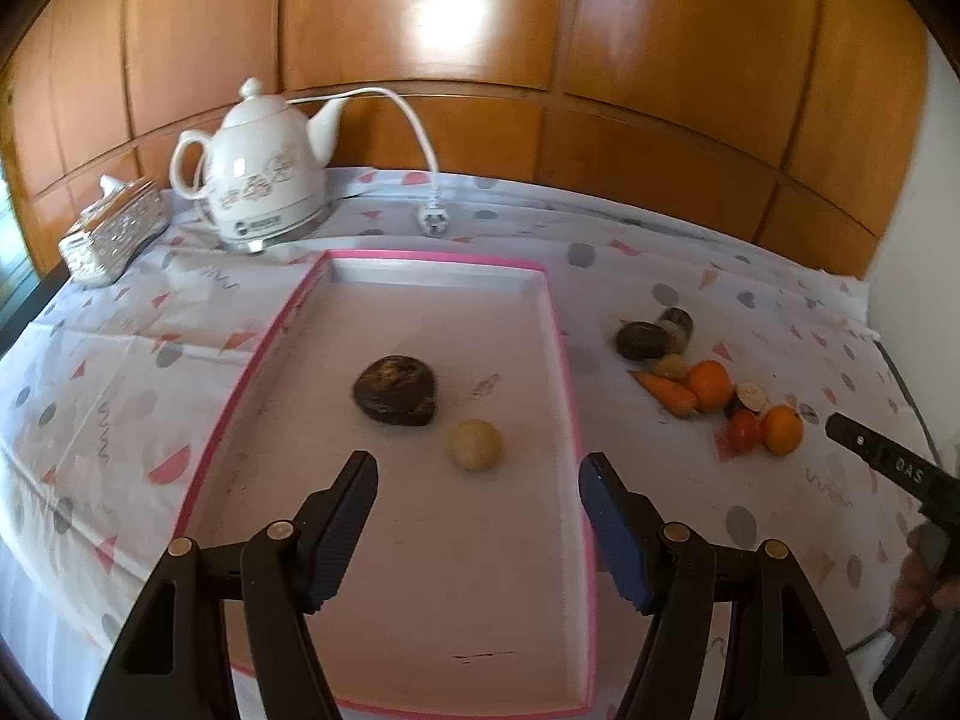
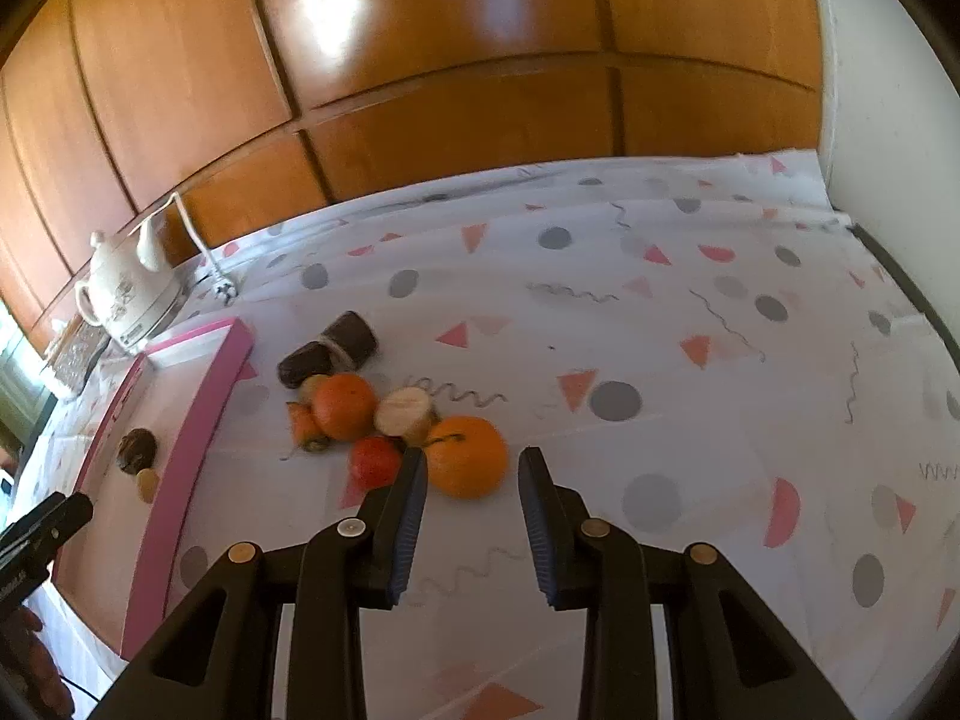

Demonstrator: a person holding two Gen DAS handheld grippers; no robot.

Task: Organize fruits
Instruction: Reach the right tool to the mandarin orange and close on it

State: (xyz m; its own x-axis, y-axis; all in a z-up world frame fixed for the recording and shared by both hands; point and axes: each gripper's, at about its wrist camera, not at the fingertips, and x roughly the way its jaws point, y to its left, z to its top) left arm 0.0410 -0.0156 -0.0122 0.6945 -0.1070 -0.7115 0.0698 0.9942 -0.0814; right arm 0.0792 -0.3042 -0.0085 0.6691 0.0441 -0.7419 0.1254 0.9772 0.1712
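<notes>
- Nearest the right wrist camera, our right gripper (image 2: 473,468) stands with its jaws spread and empty, and the near orange (image 2: 467,456) sits just ahead, between the fingertips.
- Our left gripper (image 1: 478,468) hangs over the pink-rimmed tray (image 1: 567,360), jaws also spread, pinching nothing.
- Step in hand, as we judge it: take the near orange from the fruit pile and carry it left into the tray.
- To do it well, we should centre the jaws on the widest part of the orange and close gently, since a round skin may roll out of an off-centre pinch.
- Red fruit (image 2: 375,461) lies touching the left fingertip or just beside it, so we should come in slightly from the right to avoid nudging it.
- Pale cut piece (image 2: 407,414) and second orange (image 2: 344,405) crowd the far side, so a lift straight up looks safest.
- Tray already holds a dark brown fruit (image 1: 396,390) and a small pale round fruit (image 1: 476,444), with bare floor at its near end.
- Surface: white tablecloth (image 2: 660,330) printed with grey dots and pink triangles, creased in places.
- Room: glossy wooden panels (image 1: 420,30) behind, with a white kettle (image 1: 264,174) and its loose plug (image 1: 433,221) at far left.
</notes>
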